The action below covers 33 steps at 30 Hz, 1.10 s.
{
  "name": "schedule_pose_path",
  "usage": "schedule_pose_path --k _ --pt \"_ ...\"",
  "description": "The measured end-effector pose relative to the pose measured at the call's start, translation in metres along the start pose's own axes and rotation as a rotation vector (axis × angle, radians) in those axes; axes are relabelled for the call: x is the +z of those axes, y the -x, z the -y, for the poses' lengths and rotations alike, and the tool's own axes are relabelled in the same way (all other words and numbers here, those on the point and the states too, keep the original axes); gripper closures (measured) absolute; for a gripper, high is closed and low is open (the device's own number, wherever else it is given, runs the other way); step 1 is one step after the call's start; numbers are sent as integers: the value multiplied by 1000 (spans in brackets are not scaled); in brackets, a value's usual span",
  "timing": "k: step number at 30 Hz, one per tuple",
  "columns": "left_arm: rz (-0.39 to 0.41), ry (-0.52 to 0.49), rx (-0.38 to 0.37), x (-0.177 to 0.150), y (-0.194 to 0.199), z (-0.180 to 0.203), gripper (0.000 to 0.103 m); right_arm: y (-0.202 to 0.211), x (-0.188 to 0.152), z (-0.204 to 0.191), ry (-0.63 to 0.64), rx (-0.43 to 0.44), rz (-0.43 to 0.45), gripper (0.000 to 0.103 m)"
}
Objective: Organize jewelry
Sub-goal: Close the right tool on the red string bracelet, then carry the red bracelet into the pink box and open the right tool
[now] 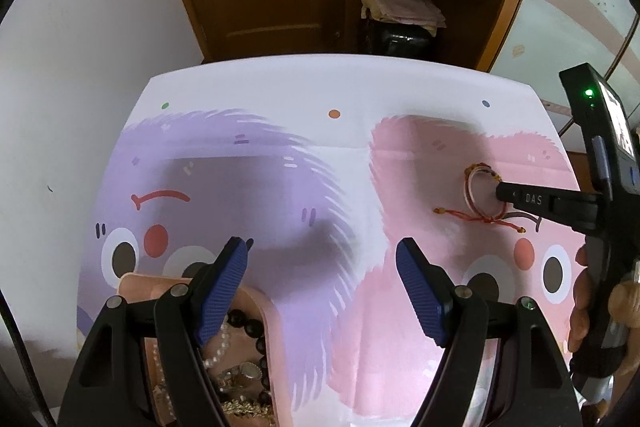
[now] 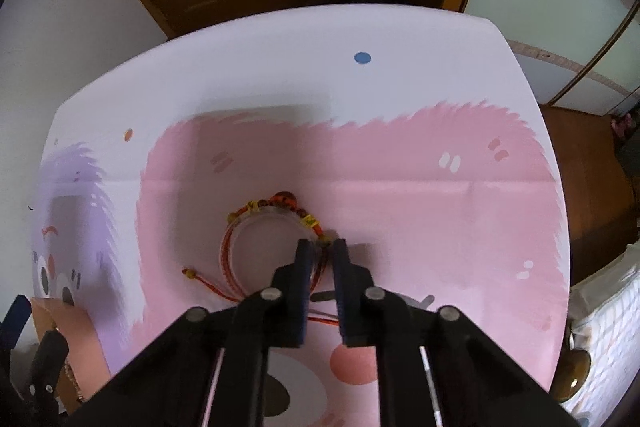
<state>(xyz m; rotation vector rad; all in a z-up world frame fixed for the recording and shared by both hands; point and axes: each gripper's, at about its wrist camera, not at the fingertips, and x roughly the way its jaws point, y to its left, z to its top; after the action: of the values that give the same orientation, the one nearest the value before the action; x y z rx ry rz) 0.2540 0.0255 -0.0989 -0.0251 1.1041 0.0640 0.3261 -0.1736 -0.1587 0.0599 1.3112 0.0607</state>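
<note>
Right now my right gripper (image 2: pixel 322 251) is clamped on the near-right rim of the red-and-clear woven cord bangle (image 2: pixel 272 239), which lies flat on the pink patch of the cartoon-printed table mat (image 2: pixel 400 167). My left gripper (image 1: pixel 322 291) hangs with jaws apart and empty, above the pink jewelry tray of beads and pearls (image 1: pixel 272 311). That tray sits well to the bangle's left, so I judge the carry goes leftward.

Black claw (image 1: pixel 324 287) arms, ribbed blue pads (image 1: pixel 420 291), silver screws.
</note>
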Motion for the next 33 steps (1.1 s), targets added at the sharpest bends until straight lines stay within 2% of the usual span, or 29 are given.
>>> schedule_pose_path --k 8,15,24,33 --pt "8 -2 8 -4 8 -6 28 6 -15 -1 -8 10 12 95" --pt "37 32 16 -16 36 -24 28 39 -39 -15 11 61 42 95" --pt "65 86 15 -50 78 -53 28 103 -82 -60 109 134 110 95" --pt "118 127 91 -88 116 -99 27 149 -115 -118 227 210 148 95"
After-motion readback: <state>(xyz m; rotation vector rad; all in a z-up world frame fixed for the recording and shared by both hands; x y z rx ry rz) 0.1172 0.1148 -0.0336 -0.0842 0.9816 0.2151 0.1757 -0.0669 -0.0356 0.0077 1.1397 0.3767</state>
